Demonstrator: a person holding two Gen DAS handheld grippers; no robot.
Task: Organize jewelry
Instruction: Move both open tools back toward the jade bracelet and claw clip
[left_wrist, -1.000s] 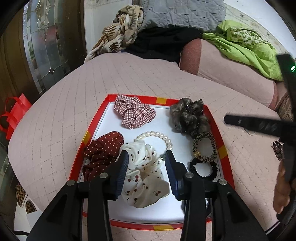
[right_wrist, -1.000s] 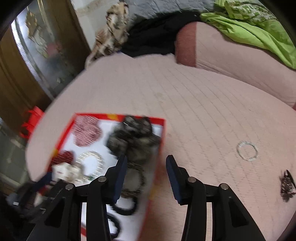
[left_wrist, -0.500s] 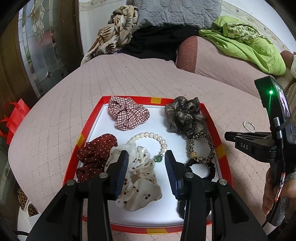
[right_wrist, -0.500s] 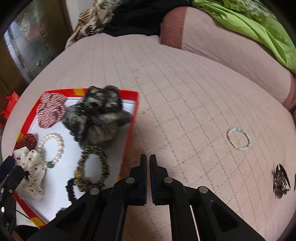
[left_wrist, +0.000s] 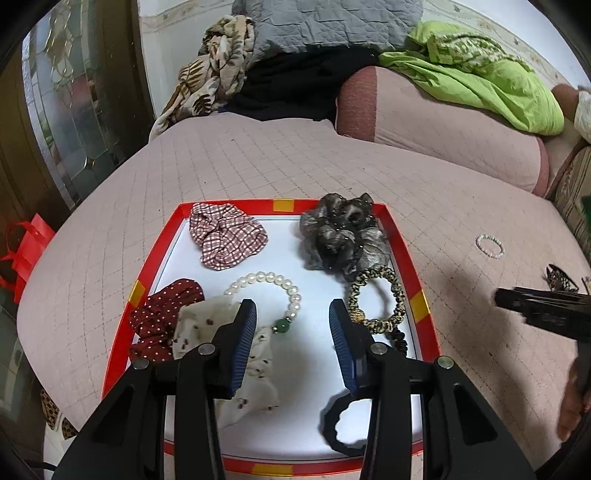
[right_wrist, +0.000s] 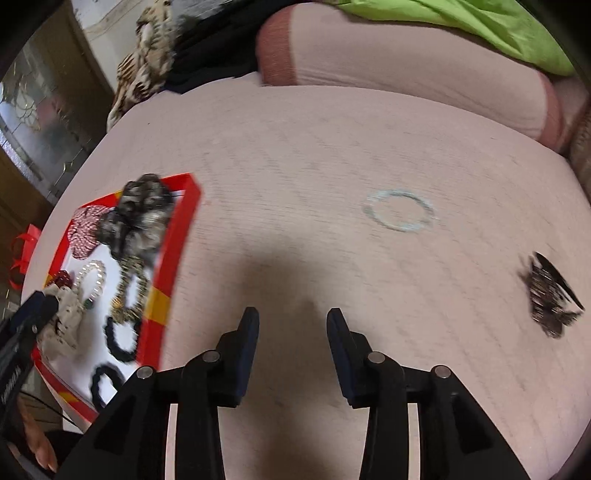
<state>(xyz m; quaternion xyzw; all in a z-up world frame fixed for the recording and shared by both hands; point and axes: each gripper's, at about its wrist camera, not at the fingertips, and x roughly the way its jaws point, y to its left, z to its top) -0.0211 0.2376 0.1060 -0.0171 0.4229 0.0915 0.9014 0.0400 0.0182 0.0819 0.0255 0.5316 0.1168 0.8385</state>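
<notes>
Jewelry and hair ties fill a red-rimmed tray (left_wrist: 419, 306) with a white floor, set on a pink quilted bed (left_wrist: 258, 158). In it lie a plaid scrunchie (left_wrist: 225, 236), a grey-brown scrunchie (left_wrist: 343, 236), a maroon dotted scrunchie (left_wrist: 162, 314), a cream cherry-print scrunchie (left_wrist: 207, 325), a pearl bracelet (left_wrist: 266, 280) with one green bead, a leopard-print hair tie (left_wrist: 376, 295) and a black hair tie (left_wrist: 340, 424).

Left tongs (left_wrist: 291, 321) hover over the tray, spread, pinching nothing; the green bead sits just inside the left pad, and the cream scrunchie lies partly under it.

Out on the bed, well apart from the tray, lie a small white bead bracelet (right_wrist: 400, 210) and a dark hair clip (right_wrist: 550, 291). Right tongs (right_wrist: 291, 328) are opening above bare quilt with nothing between them; the bead bracelet lies ahead of them, the clip off to the right.
</notes>
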